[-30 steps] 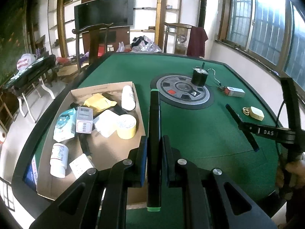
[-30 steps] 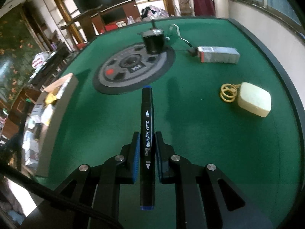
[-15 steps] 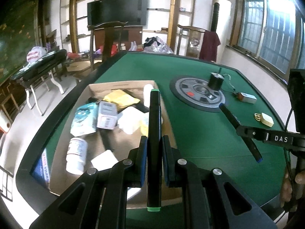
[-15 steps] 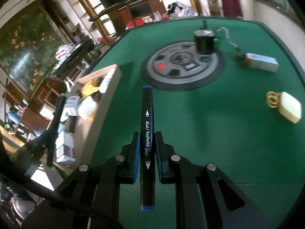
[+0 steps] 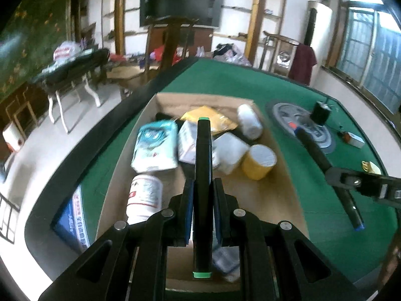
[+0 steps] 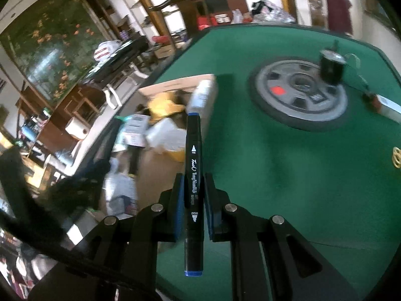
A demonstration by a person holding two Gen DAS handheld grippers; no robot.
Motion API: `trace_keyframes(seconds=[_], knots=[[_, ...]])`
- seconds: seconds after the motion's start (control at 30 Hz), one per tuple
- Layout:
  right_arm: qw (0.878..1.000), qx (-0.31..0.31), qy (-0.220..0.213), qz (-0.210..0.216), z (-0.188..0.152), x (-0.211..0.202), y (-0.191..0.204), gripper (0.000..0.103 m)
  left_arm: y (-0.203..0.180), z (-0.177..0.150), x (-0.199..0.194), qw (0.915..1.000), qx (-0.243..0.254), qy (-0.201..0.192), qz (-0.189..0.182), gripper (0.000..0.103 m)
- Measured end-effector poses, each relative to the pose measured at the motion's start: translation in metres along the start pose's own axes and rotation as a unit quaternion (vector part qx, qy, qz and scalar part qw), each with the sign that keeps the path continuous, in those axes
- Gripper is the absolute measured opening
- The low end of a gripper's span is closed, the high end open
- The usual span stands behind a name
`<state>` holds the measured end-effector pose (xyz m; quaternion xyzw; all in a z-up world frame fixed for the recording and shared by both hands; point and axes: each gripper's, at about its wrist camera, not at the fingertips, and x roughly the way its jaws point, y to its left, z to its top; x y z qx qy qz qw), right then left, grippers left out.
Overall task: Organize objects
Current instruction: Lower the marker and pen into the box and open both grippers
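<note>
My left gripper [image 5: 203, 188] is shut on a black marker with green end caps [image 5: 203, 165], held lengthwise over the open cardboard box [image 5: 280, 175] on the green table. My right gripper [image 6: 193, 185] is shut on a black marker with blue end caps [image 6: 193, 175], hovering over the felt just right of the box [image 6: 175, 84]. In the left wrist view the right gripper and its blue-capped marker [image 5: 325, 168] reach in from the right, beside the box's right wall. The box holds a yellow tape roll [image 5: 259, 161], white bottles [image 5: 144, 198], packets and small cartons.
A grey round centre plate [image 6: 300, 95] with a black cylinder [image 6: 330, 67] on it sits mid-table. A small white-and-red box [image 5: 353, 139] and a cream case with a gold ring [image 5: 371, 168] lie at the right. A blue booklet [image 5: 74, 215] lies left of the box. Chairs and shelves stand beyond.
Both grippers swung left toward the box, each keeping its marker. The left one went from beside the box to over it; the right one left the right-hand felt and neared the box's right wall.
</note>
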<state>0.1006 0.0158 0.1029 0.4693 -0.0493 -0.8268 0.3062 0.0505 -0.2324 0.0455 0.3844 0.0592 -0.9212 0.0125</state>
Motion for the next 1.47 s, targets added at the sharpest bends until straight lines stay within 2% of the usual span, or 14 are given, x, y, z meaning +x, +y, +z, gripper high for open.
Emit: trace_keyframes(seconds=[0.13,0.33,0.47,0.5,0.6,0.7,0.77,0.8,0.87,0.93,1.1,1.2,1.3,1.47], knots=[[0.999,-0.014,0.024,0.025,0.009,0.024,0.03,0.013,0.008,-0.004,0.011,0.9999,-0.006,0.009,0.0,0.012],[0.998,-0.026,0.057,0.015,0.006,0.065,0.049,0.013,0.016,-0.005,0.008,0.9997,-0.02,0.001,-0.013,0.012],[0.997,-0.024,0.069,0.004,0.002,0.081,0.046,0.013,0.016,-0.003,-0.002,0.9996,-0.017,-0.024,-0.007,0.015],[0.997,-0.023,0.071,0.0,0.001,0.084,0.045,0.013,0.017,-0.001,-0.006,0.9993,-0.018,-0.033,-0.004,0.023],[0.997,-0.02,0.071,-0.004,0.001,0.086,0.042,0.013,0.015,0.001,-0.022,0.9967,-0.024,-0.075,0.021,0.073],[0.998,-0.016,0.065,-0.005,0.001,0.082,0.037,0.013,0.008,0.002,-0.049,0.9885,-0.027,-0.136,0.061,0.078],[0.999,-0.016,0.052,0.0,0.001,0.074,0.036,0.013,0.004,0.003,-0.068,0.9819,-0.028,-0.173,0.072,0.092],[0.999,-0.02,0.041,-0.003,0.0,0.068,0.037,0.013,0.003,0.003,-0.073,0.9808,-0.03,-0.18,0.068,0.102],[0.999,-0.028,0.02,-0.008,-0.001,0.056,0.039,0.014,0.002,0.002,-0.081,0.9799,-0.041,-0.185,0.063,0.102],[0.999,-0.035,0.001,-0.013,-0.003,0.045,0.042,0.022,0.001,0.004,-0.08,0.9807,-0.048,-0.178,0.066,0.102],[0.997,-0.061,-0.031,-0.036,-0.012,0.025,0.046,0.033,0.008,0.002,-0.07,0.9863,-0.083,-0.136,0.045,0.102],[0.995,-0.072,-0.041,-0.051,-0.015,0.018,0.045,0.039,0.007,-0.004,-0.072,0.9846,-0.09,-0.136,0.063,0.102],[0.994,-0.08,-0.046,-0.063,-0.017,0.015,0.044,0.04,0.001,-0.007,-0.075,0.9819,-0.088,-0.137,0.097,0.102],[0.993,-0.086,-0.055,-0.067,-0.021,0.009,0.043,0.043,-0.009,-0.008,-0.073,0.9839,-0.074,-0.126,0.103,0.102]])
